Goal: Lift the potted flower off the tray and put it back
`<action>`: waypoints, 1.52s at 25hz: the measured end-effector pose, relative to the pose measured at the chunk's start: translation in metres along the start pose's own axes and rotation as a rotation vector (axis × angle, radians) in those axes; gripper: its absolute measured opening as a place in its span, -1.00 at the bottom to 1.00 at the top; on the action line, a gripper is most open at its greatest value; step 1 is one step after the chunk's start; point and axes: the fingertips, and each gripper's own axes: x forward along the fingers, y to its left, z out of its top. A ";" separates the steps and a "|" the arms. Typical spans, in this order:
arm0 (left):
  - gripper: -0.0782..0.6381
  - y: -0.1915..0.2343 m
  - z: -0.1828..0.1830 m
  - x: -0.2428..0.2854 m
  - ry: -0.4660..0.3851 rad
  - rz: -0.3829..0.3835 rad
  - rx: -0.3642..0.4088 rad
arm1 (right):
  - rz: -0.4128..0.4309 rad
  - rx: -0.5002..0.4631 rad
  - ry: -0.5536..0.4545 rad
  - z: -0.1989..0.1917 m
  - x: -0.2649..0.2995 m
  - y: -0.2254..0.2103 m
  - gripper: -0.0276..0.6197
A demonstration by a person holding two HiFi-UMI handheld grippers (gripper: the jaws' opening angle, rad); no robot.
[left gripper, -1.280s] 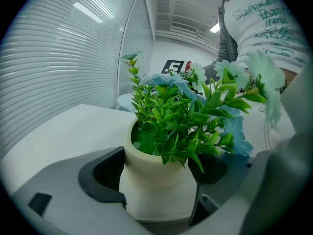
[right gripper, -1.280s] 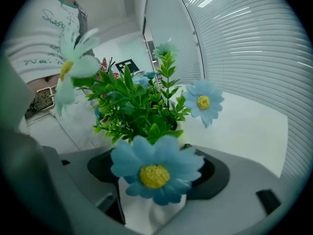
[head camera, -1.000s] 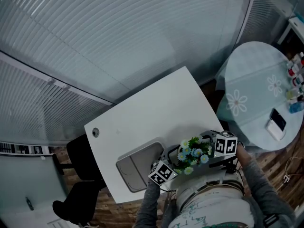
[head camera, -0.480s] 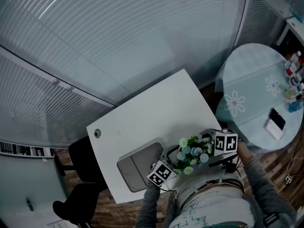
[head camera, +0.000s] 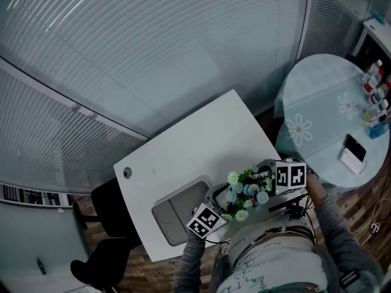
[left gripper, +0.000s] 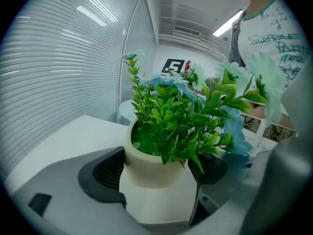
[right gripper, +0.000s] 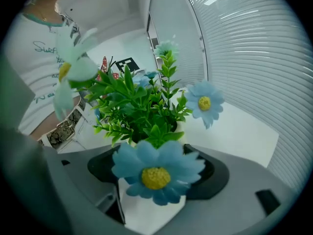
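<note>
Now | one potted flower (head camera: 247, 190) | left gripper (left gripper: 157, 187), right gripper (right gripper: 152, 199) both clamp it | one tray (head camera: 174, 215) beside

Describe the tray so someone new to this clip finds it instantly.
Find the white rectangular table in the head view. Near its front edge, left of the potted flower, lies the tray: flat, grey, round-cornered, far larger than the small round hole beyond it.

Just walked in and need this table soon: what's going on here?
A person holds the potted flower with the left gripper and right gripper, both shut on it. It is off the grey tray, beside it, near the person's body at the edge of the white table. It is not yet back.
</note>
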 end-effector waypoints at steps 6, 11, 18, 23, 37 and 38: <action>0.36 0.000 0.019 -0.010 -0.011 0.005 0.019 | -0.023 -0.017 0.000 0.015 -0.015 0.001 0.17; 0.36 -0.005 0.034 -0.016 -0.022 0.014 0.027 | -0.033 -0.029 0.022 0.021 -0.028 0.003 0.17; 0.36 -0.016 0.050 -0.023 -0.021 0.022 0.025 | -0.039 -0.042 0.028 0.031 -0.046 0.012 0.17; 0.36 -0.029 0.064 -0.027 -0.024 0.041 0.031 | -0.050 -0.064 0.034 0.037 -0.061 0.024 0.17; 0.36 -0.057 0.079 -0.030 -0.020 0.086 0.022 | -0.035 -0.108 0.038 0.038 -0.080 0.048 0.17; 0.36 -0.058 0.080 -0.030 -0.019 0.091 0.021 | -0.033 -0.111 0.036 0.038 -0.081 0.048 0.17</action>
